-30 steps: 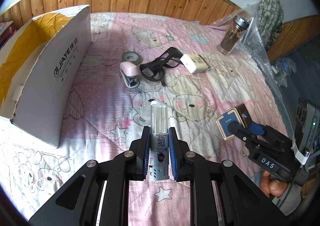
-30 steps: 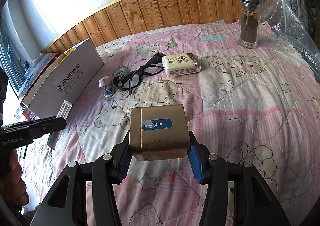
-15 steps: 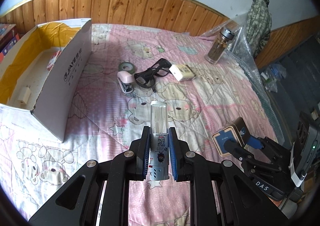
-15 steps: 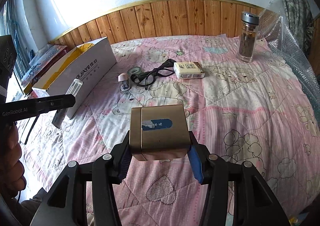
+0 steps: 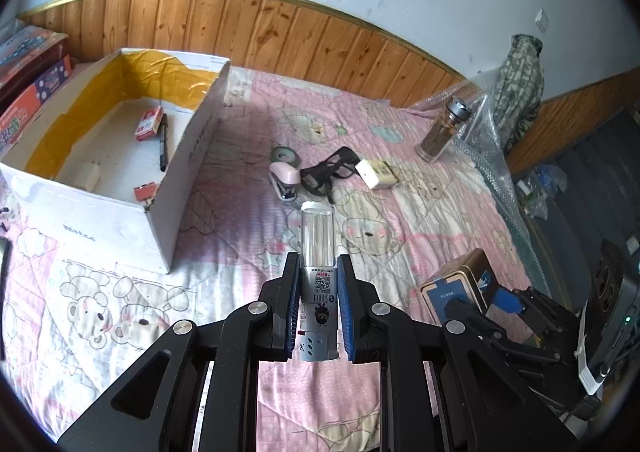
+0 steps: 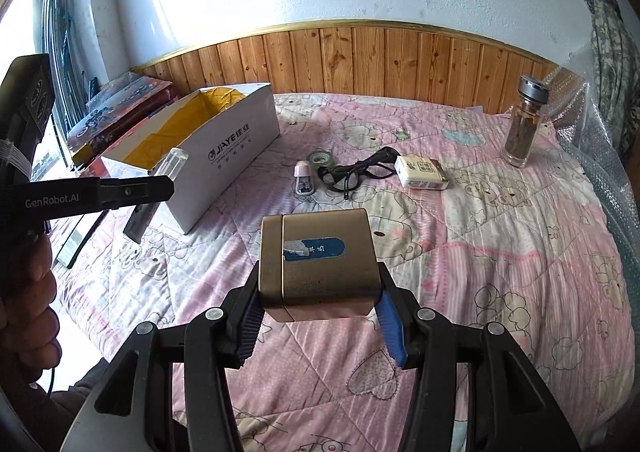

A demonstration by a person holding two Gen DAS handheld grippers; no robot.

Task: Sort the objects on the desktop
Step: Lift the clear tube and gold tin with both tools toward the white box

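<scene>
Left gripper (image 5: 318, 304) pinching a clear tube (image 5: 317, 252), right gripper (image 6: 318, 306) pinching a gold box (image 6: 318, 264), both carried above the bed; next, probably lowering them into the cardboard box (image 5: 188, 156).

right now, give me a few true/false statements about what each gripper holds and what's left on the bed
1. The left gripper is shut on a clear tube. True.
2. The right gripper is open and holds nothing. False: it is shut on the gold box.
3. The white cardboard box has nothing in it. False: a pen and small packets lie inside.
4. The pink stapler lies on the quilt beside the black glasses. True.
5. The glass bottle lies on its side. False: it stands upright.
</scene>
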